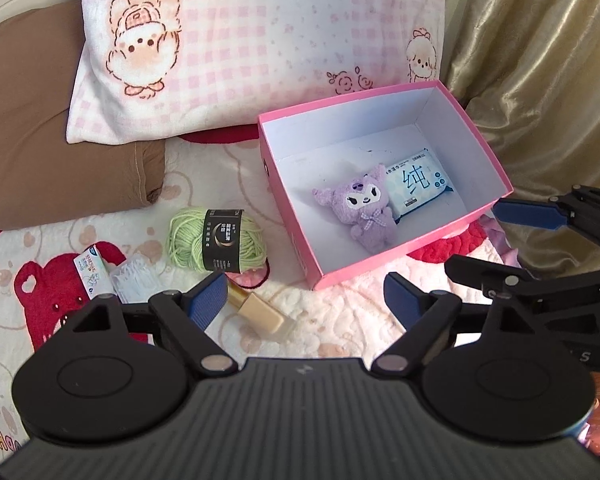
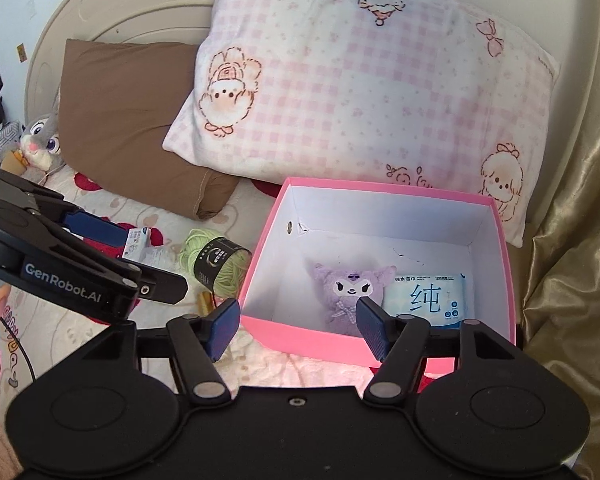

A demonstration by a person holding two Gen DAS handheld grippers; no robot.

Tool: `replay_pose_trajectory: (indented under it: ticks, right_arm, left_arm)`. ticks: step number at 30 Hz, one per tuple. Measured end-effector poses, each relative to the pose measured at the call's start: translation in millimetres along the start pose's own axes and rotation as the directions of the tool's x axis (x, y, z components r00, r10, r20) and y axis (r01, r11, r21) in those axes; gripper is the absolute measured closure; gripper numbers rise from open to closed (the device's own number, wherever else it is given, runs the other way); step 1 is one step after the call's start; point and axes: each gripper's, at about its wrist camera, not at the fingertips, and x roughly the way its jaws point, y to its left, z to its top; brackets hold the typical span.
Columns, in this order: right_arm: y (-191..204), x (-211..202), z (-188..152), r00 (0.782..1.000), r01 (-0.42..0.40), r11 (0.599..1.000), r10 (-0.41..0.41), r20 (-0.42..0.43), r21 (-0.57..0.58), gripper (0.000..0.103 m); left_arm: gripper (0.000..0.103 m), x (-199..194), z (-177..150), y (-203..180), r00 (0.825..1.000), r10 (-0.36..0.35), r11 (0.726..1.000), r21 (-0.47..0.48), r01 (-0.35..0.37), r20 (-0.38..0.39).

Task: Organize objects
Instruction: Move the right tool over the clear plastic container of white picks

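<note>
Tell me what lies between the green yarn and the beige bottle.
In the left wrist view, a pink hair tie lies between the green yarn and the beige bottle, on the blanket.

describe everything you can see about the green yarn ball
The green yarn ball is a soft skein of pale lime strands, loosely wound, with a black paper band bearing a crescent mark and small print wrapped around its middle. It lies on its side on the fluffy bear-print blanket, left of the pink box and outside it. A small beige bottle lies in front of it; whether they touch is unclear. Neither gripper holds it.
</note>
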Motion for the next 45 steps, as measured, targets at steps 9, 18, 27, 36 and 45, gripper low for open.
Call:
replay_pose_trajectory:
  ticks: [9,18,27,36,45]
  right_arm:
    - [35.4,-5.2,-14.3,0.998,-0.061,0.994,0.059,-0.019,-0.094,0.022]
    - [86.8,-14.2,-15.6,0.991,-0.135,0.963,0.136,-0.012,-0.232,0.014]
    - [132.7,5.8,-13.7,0.97,-0.239,0.922,0.239,-0.037,-0.305,0.014]
    - [166.9,58.5,-9.3,0.96,-0.265,0.9,0.281,-0.005,-0.347,0.014]
    - [191.0,118.8,-20.0,0.963,-0.219,0.854,0.268,0.038,-0.472,0.014]
  left_arm:
    - [0.018,-25.1,-33.7,29.5,0.999,0.045,0.998,-0.047,-0.045,-0.006]
    - [0.009,-56.9,-64.3,71.5,0.996,0.089,0.993,-0.082,-0.088,0.007]
    - [0.005,-66.6,-84.3,122.1,0.996,0.079,0.985,-0.154,-0.072,0.036]
    - [0.005,-22.8,-93.3,174.4,0.998,0.004,0.959,-0.283,0.014,0.061]
    - [0.007,40.9,-93.3,207.6,0.997,-0.048,0.931,-0.358,0.065,0.055]
